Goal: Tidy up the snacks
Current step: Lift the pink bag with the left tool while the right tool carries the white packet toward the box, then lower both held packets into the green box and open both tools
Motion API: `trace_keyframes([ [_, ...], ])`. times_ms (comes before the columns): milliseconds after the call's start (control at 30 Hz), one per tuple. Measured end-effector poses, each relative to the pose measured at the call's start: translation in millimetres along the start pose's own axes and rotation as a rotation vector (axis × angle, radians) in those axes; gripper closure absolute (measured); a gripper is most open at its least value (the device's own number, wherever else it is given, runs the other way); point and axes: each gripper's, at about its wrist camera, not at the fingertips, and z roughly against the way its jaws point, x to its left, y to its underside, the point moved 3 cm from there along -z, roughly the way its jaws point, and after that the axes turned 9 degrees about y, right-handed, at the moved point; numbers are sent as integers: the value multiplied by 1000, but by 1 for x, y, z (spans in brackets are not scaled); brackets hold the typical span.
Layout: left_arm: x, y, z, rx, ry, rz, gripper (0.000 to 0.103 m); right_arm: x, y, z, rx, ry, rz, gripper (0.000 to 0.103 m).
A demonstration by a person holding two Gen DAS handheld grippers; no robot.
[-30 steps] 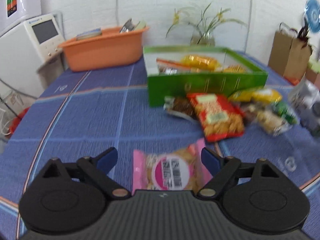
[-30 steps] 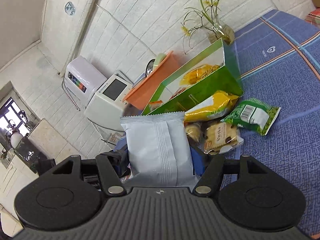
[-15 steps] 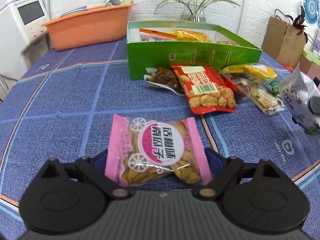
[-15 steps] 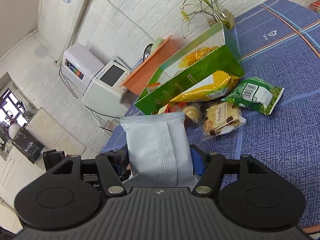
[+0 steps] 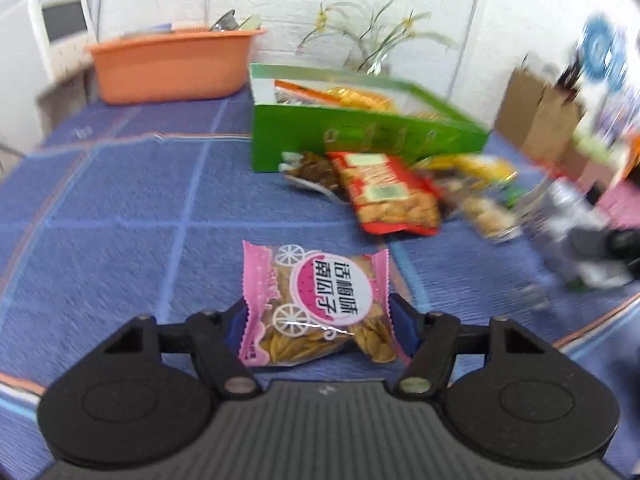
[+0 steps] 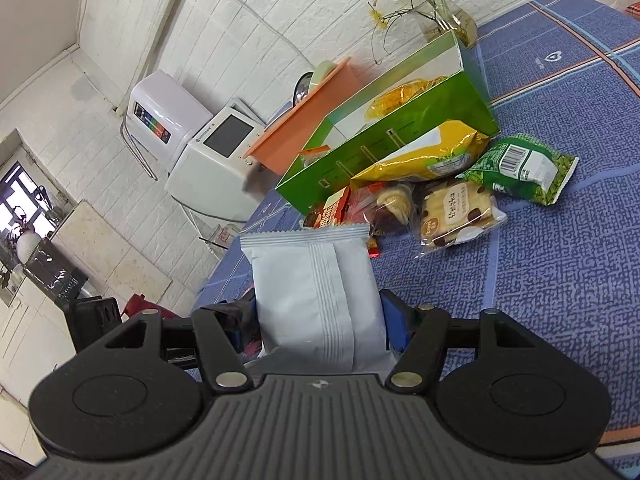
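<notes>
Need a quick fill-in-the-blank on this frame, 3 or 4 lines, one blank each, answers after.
1. The left gripper is closed on a snack packet whose wrapper edges are ____.
2. The right gripper holds a plain ____ pouch.
3. The open box that already contains snacks is ____.
4. The tub behind that box is ____.

Answers: pink; white; green; orange

On table [image 5: 120,208]: box [image 5: 360,140] behind packets [image 5: 388,196], tub [image 5: 172,68] left of box, vase [image 6: 452,20] behind it. Nearest, seed packet [image 5: 316,304] between left tongs [image 5: 320,320]. Pouch [image 6: 316,292] between right tongs [image 6: 316,320].
</notes>
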Motion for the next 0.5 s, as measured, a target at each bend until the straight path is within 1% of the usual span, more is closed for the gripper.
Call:
trace_keyframes([
  [33, 1, 1, 6, -13, 31, 40, 36, 1, 0, 0, 0, 0, -1, 1],
  [100, 2, 0, 18, -54, 67, 84, 36, 2, 0, 0, 0, -1, 2, 1],
  [233, -1, -16, 35, -131, 54, 76, 36, 5, -3, -6, 22, -2, -4, 1],
  [333, -3, -46, 33, -196, 57, 74, 36, 8, -14, -16, 32, -27, -30, 1],
  [400, -8, -72, 23, -231, 70, 60, 36, 11, -29, -17, -6, -57, -34, 1],
  [433, -11, -84, 17, -244, 78, 50, 36, 13, -38, -16, -42, -66, -30, 1],
  [500, -19, -113, -2, -268, 68, 22, 36, 15, -60, -11, -153, -63, -13, 1],
])
